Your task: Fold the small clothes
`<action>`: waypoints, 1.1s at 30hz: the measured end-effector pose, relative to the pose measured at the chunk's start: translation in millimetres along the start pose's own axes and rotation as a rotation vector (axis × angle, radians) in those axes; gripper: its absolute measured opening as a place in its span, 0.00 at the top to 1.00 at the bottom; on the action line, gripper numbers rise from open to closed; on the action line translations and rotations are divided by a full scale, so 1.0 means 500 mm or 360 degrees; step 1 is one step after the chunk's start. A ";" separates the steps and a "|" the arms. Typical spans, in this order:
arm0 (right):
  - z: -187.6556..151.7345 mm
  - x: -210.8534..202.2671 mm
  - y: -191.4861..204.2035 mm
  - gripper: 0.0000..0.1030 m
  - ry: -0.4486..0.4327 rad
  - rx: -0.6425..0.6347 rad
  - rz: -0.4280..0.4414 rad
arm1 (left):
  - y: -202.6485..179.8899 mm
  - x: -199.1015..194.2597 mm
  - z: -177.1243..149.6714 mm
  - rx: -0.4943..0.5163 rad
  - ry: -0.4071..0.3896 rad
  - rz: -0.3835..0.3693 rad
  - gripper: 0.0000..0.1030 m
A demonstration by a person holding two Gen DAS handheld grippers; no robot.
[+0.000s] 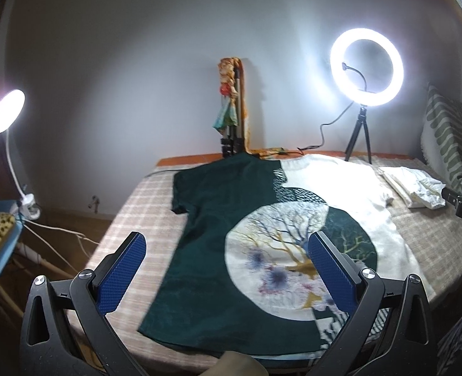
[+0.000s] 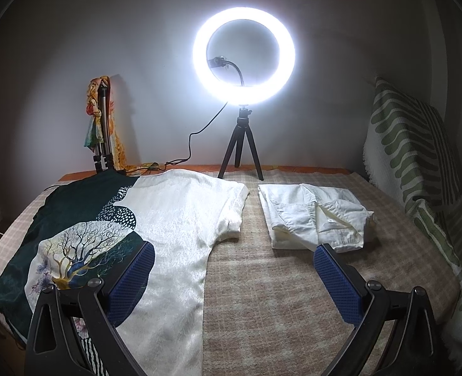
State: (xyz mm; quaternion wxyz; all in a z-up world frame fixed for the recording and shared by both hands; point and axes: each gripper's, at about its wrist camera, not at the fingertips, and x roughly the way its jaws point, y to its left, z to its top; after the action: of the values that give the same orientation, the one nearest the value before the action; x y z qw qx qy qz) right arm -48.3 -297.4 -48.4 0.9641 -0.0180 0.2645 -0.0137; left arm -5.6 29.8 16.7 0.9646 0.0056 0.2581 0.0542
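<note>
A T-shirt (image 1: 240,219), half dark green and half white with a round tree print, lies spread flat on the checked bed cover (image 1: 130,219). It also shows in the right wrist view (image 2: 174,219). My left gripper (image 1: 226,247) is open and empty, above the shirt's lower part. My right gripper (image 2: 234,261) is open and empty, above the shirt's right edge and the bare cover. A folded white garment (image 2: 312,216) lies to the right of the shirt; it also shows in the left wrist view (image 1: 412,188).
A lit ring light on a small tripod (image 2: 243,56) stands at the bed's far edge, its cable running left. A folded tripod draped with a colourful scarf (image 2: 102,125) leans on the wall. A striped pillow (image 2: 412,163) is at right. A clip lamp (image 1: 7,111) is left of the bed.
</note>
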 end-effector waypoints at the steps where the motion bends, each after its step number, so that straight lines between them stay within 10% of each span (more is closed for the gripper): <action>1: 0.002 0.001 0.008 0.00 -0.0004 -0.0012 0.0008 | 0.011 0.002 -0.001 -0.0010 -0.0001 -0.0001 0.00; 27: 0.190 0.080 0.404 0.08 0.0060 -0.0435 0.0758 | 0.223 0.180 -0.139 -0.0436 0.0642 -0.0179 0.33; 33: 0.224 0.154 0.514 0.17 0.0183 -0.0451 0.0901 | 0.236 0.215 -0.168 -0.0494 0.0753 -0.0235 0.55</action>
State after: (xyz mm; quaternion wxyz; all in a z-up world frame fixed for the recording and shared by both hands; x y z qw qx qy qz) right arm 79.4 -40.4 -2.3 0.9010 -0.0769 0.3124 0.2911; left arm 33.1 157.4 -105.2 0.8683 -0.1735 0.4642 0.0224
